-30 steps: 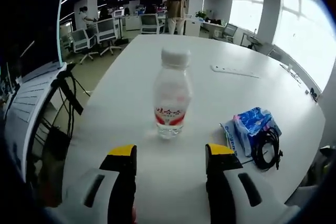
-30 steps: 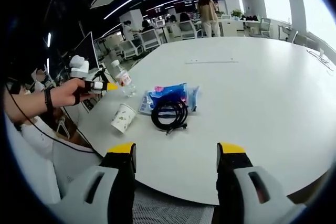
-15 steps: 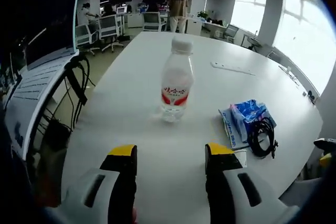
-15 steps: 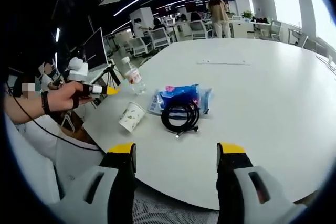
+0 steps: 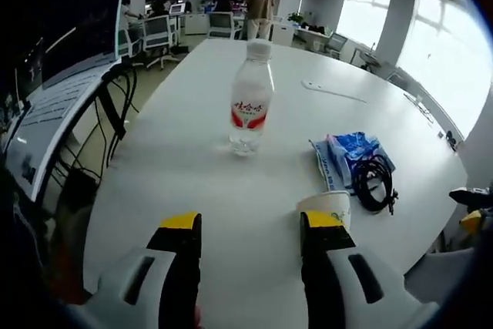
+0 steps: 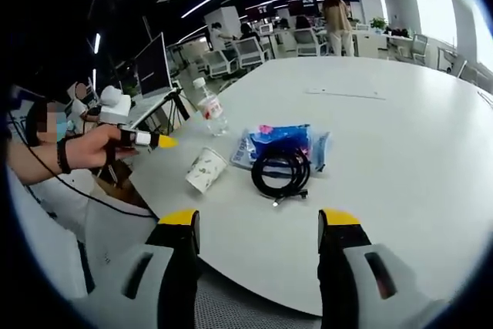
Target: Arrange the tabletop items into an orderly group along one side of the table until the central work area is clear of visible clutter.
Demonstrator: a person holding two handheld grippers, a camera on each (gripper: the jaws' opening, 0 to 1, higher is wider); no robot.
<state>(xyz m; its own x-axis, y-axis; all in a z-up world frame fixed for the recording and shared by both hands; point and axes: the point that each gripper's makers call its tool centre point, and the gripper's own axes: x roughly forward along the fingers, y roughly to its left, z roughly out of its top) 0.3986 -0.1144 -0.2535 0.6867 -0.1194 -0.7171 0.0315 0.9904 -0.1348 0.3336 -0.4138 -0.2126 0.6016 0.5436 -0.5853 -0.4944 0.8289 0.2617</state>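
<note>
A clear water bottle (image 5: 250, 98) with a red label and white cap stands upright on the white table (image 5: 192, 182), well ahead of my open left gripper (image 5: 249, 225). A paper cup (image 5: 326, 207) lies on its side just beyond the right jaw. A blue snack packet (image 5: 350, 152) and a coiled black cable (image 5: 374, 182) lie to the right. In the right gripper view, the bottle (image 6: 209, 105), cup (image 6: 205, 169), packet (image 6: 282, 142) and cable (image 6: 282, 170) sit beyond my open right gripper (image 6: 258, 225), which hovers off the table edge. The left gripper (image 6: 150, 140) appears at left, held by a hand.
A white power strip (image 5: 331, 91) lies farther along the table. A monitor and cables (image 5: 85, 105) stand off the table's left side. Office chairs and people are in the background. The table edge (image 6: 254, 287) runs close in front of the right gripper.
The left gripper has pulled back from the bottle, so the bottle looks farther and the paper cup has come into view. The right gripper view has shifted slightly; the items appear a little closer.
</note>
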